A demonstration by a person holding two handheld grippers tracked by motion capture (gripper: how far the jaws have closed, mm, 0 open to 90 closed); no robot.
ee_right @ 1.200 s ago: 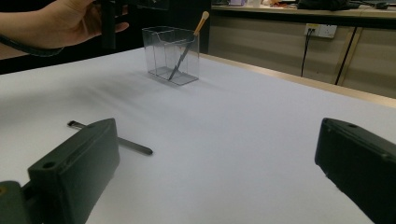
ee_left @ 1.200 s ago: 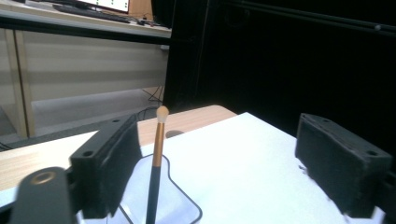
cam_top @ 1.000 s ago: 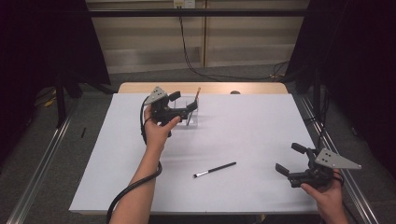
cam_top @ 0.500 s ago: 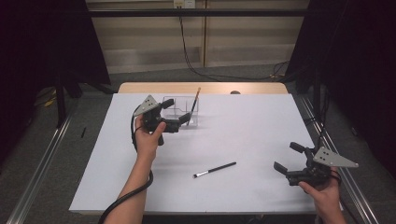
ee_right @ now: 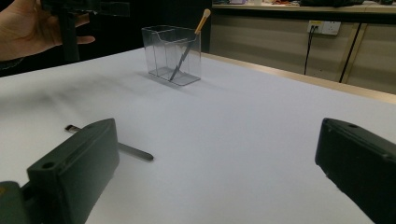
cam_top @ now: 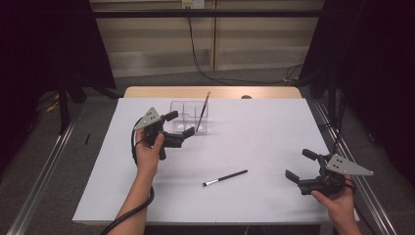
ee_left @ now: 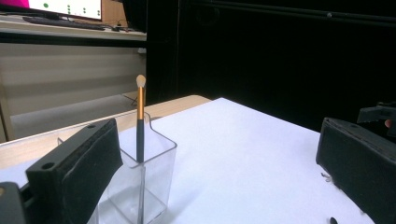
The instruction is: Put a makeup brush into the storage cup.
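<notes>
Two grippers: left gripper (cam_top: 177, 125) and right gripper (cam_top: 302, 165), jaws spread, nothing held.
Holder (cam_top: 189, 117): just beyond left gripper, brush (cam_top: 202, 111) standing inside.
Loose brush (cam_top: 225, 177): between grippers, bare sheet (cam_top: 264, 132) around.

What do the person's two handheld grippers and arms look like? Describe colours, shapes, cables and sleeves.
Both the left gripper and the right gripper are black, each with two blocky padded jaws and a grey three-cornered plate on top. A black cable trails from the left gripper along the forearm. Both forearms are bare, with no sleeves in view.
</notes>
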